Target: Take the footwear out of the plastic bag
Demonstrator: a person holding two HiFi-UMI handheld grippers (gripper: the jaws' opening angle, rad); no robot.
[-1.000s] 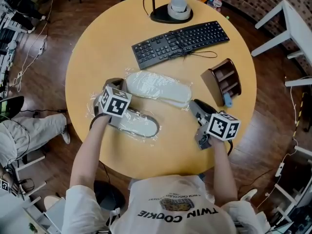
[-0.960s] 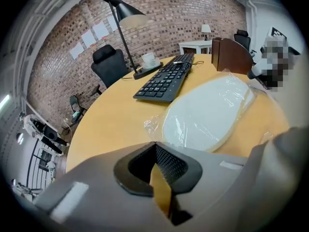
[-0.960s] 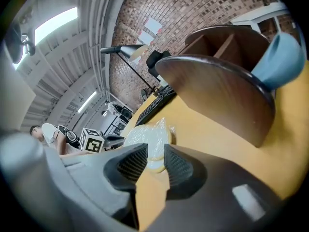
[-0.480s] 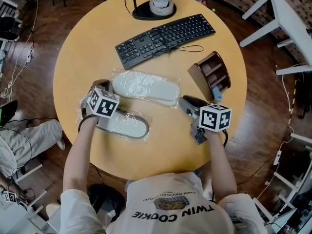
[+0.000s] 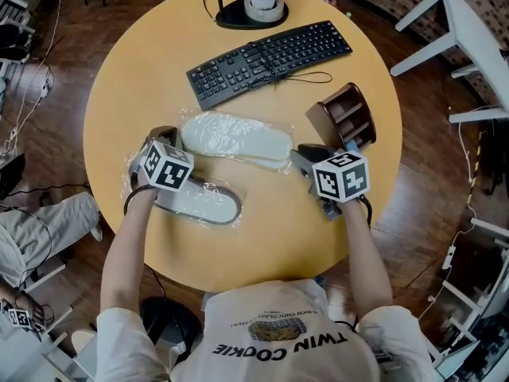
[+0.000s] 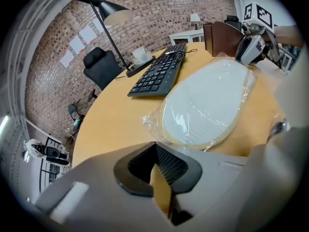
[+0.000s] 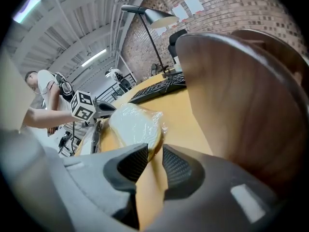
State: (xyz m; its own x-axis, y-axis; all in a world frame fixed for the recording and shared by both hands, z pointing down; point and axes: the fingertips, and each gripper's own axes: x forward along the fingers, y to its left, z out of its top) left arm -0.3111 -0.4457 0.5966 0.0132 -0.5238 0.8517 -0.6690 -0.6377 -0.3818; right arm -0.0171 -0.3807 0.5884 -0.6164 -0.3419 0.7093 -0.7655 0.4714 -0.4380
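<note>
My right gripper (image 7: 154,151) has its jaws apart, only table (image 7: 188,115) between. Bagged white slipper (image 7: 135,127) just past the tips, brown wooden organizer (image 7: 241,95) close on right, keyboard (image 7: 157,88) and lamp (image 7: 145,13) behind.

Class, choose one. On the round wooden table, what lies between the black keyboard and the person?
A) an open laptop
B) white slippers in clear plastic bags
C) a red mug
B: one white slipper in a clear plastic bag and a second bagged slipper lie nearer the person than the black keyboard.
</note>
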